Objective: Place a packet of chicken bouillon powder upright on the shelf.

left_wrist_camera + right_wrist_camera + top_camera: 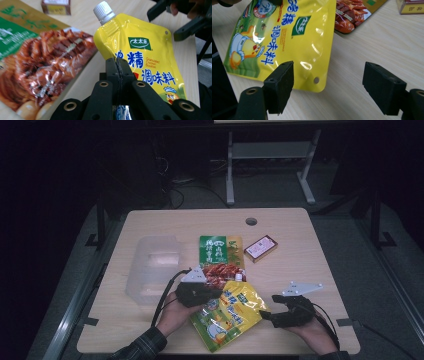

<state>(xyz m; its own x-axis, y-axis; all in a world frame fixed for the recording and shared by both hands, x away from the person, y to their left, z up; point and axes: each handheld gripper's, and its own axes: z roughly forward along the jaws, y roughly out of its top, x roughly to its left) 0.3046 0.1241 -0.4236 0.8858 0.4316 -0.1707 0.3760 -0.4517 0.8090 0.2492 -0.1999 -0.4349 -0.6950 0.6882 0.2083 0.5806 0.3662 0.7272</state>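
Observation:
A yellow spouted seasoning pouch (231,315) (287,37) with a white cap (103,11) lies near the table's front edge. My left gripper (214,296) (117,65) is shut on the pouch's left edge, and the yellow film (142,50) is pinched between the two black jaws. My right gripper (267,313) (328,77) stands open just right of the pouch. The pouch's lower corner reaches into the wide gap near its left jaw, and neither pad presses on it.
A green and red meat packet (220,255) (37,62) lies behind the pouch, partly under it. A small red and white box (260,248) sits to its right. A clear plastic tub (152,267) stands at the left. The wooden table (310,270) has a cable hole (251,221).

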